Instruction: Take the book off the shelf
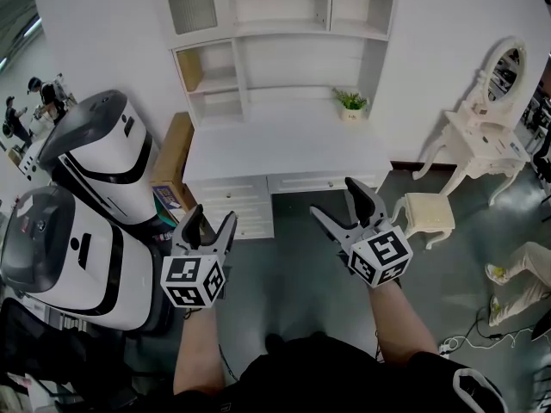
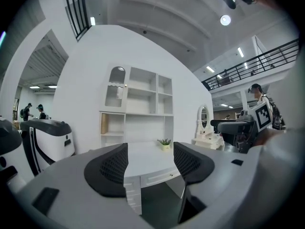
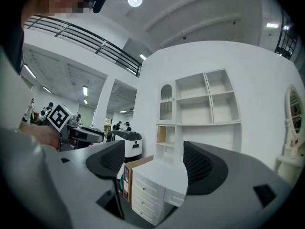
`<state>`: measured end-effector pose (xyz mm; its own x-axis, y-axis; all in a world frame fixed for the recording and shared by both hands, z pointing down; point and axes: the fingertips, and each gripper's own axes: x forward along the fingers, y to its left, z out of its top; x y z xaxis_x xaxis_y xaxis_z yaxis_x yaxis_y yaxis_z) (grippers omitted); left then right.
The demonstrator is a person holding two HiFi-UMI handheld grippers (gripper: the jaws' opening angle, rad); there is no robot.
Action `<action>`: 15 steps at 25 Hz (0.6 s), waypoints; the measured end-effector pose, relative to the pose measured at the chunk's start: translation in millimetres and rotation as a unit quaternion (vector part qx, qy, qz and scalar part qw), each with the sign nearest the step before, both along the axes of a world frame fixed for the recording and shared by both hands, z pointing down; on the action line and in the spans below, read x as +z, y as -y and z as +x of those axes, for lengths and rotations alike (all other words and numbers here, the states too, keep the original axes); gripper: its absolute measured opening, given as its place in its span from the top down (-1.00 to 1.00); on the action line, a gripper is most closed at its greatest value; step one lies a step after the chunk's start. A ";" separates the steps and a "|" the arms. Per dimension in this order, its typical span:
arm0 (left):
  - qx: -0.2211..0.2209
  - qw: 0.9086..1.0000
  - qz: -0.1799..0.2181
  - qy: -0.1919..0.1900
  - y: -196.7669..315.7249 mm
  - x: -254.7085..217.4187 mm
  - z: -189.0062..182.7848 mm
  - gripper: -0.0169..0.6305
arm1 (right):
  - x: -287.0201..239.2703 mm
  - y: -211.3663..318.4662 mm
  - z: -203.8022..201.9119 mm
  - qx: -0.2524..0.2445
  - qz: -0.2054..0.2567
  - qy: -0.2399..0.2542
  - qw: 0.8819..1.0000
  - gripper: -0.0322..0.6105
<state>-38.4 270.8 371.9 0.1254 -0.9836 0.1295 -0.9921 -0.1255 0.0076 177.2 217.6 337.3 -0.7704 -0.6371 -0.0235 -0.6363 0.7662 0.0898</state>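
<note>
Top edge crops our view of the shelf unit; the tan slab inside it is too small for us to identify.

We faced a white desk with shelves above it against a white wall; a dressing table and stool stood right on the dark floor.

The head camera looked steeply down from well back of the shelf unit, taking in the bench below it, the left gripper and the right gripper. Each gripper camera sat low, facing the shelf unit from a distance, the left nearly head-on, the right at a slant. All three views shared the shelf unit and bench, and each gripper view caught the other gripper at its edge.
</note>
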 end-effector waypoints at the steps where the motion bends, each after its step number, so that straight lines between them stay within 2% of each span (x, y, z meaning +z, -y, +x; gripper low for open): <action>1: -0.001 1.000 -0.002 -0.001 0.4 1.6 -1.4 0.05 | 0.4 0.8 -1.2 0.000 -0.002 0.003 1.000 -0.26; 9: 0.009 1.000 0.006 0.001 -3.1 -2.3 -23.7 0.05 | 0.9 -1.7 -29.7 -0.014 -0.017 0.017 1.000 -0.29; 15: 0.015 1.000 0.007 0.013 -22.7 -2.4 -57.8 0.06 | -3.6 -13.8 -63.8 -0.016 -0.015 0.027 0.999 -0.28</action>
